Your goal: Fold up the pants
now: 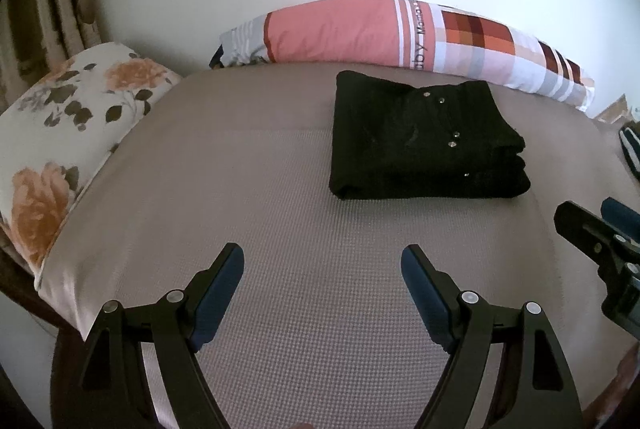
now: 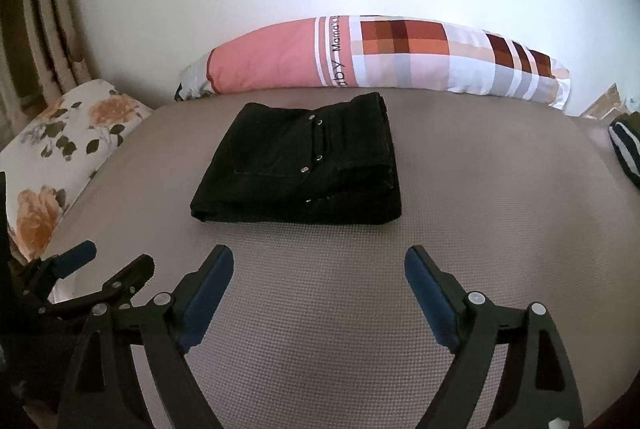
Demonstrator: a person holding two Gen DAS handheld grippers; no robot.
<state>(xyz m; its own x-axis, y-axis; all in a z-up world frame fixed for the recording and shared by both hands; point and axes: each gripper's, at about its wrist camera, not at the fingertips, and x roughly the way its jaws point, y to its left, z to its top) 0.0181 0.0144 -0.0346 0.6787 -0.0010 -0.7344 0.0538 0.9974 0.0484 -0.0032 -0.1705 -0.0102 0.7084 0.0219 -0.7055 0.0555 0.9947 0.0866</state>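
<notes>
Right wrist view shows the black pants (image 2: pixel 296 165) folded into a compact stack on the bed (image 2: pixel 480 229), near the striped pillow (image 2: pixel 360 57); right gripper (image 2: pixel 319 261) and left gripper (image 1: pixel 322 259) hang apart and empty, suggesting folding is done.

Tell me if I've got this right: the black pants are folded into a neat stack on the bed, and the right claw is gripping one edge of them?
Not quite. The black pants are folded into a stack on the bed, but the right claw is not gripping them: the right wrist view shows it open and empty, short of the stack, with only bed cover between its fingers.
</notes>
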